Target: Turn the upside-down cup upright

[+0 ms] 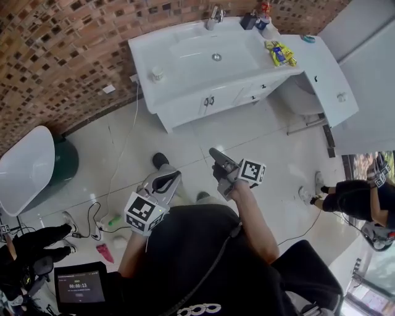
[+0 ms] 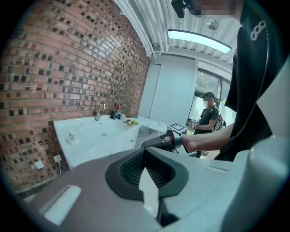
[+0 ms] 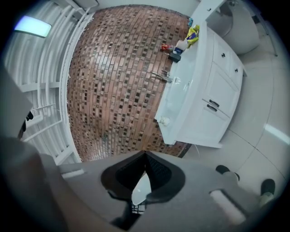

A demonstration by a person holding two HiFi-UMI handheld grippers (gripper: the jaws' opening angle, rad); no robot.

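A small pale cup (image 1: 157,74) stands on the left end of the white vanity top (image 1: 185,80), left of the basin; it also shows as a cup (image 2: 72,135) in the left gripper view and a cup (image 3: 165,121) in the right gripper view. It is too small to tell which way up it is. My left gripper (image 1: 171,175) and right gripper (image 1: 213,152) hang in the air over the floor tiles, well short of the vanity. Both are shut and hold nothing. The left gripper (image 2: 146,150) points at the vanity, the right gripper (image 3: 145,154) at the brick wall.
A faucet (image 1: 215,15), bottles (image 1: 256,18) and a yellow packet (image 1: 281,54) sit on the vanity. A white tub (image 1: 24,166) stands at the left, with cables (image 1: 92,216) on the floor beside it. Another person (image 1: 358,197) stands at the right.
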